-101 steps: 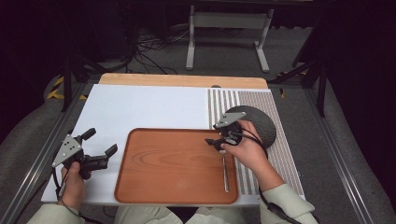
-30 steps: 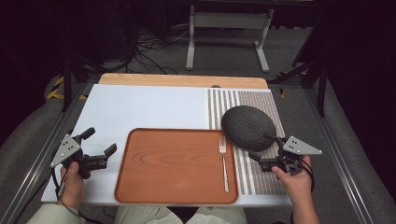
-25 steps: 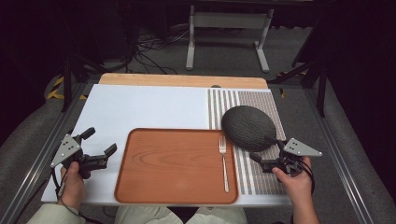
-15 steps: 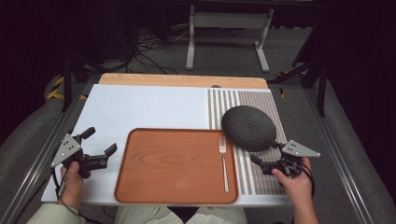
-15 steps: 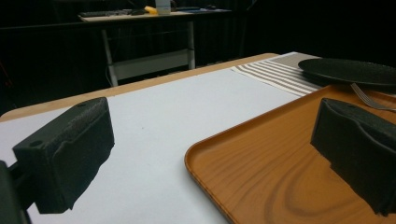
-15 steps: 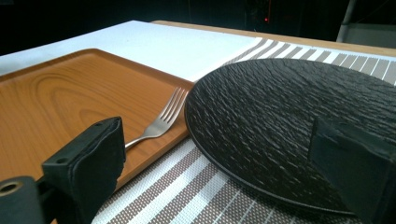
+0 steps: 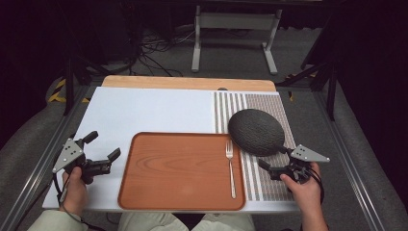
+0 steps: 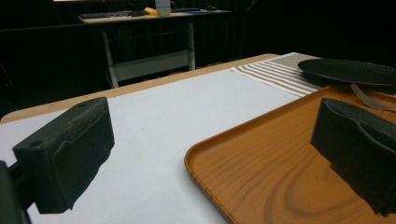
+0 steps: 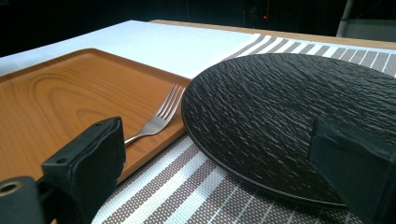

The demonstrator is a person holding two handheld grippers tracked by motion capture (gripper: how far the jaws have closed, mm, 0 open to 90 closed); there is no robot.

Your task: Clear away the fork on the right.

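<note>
Both grippers empty, jaws spread.

High view: left gripper (image 7: pixel 102 153) beside wooden tray (image 7: pixel 178 173); right gripper (image 7: pixel 273 160) near black plate (image 7: pixel 256 131). Right gripper view: plate rim overlaps tray edge beside fork (image 9: pixel 156 119).

Each hand carries a black gripper: the left gripper (image 7: pixel 102 153) and right gripper (image 7: pixel 272 159) are each topped by a grey three-cornered plate, with thick black foam-like jaws. Pale greenish sleeves cover both forearms.

A silver fork (image 7: pixel 231 166) lies along the right edge of a wooden tray (image 7: pixel 173 171), tines near a textured black plate (image 7: pixel 256 132) on a striped placemat (image 7: pixel 269 103).
</note>
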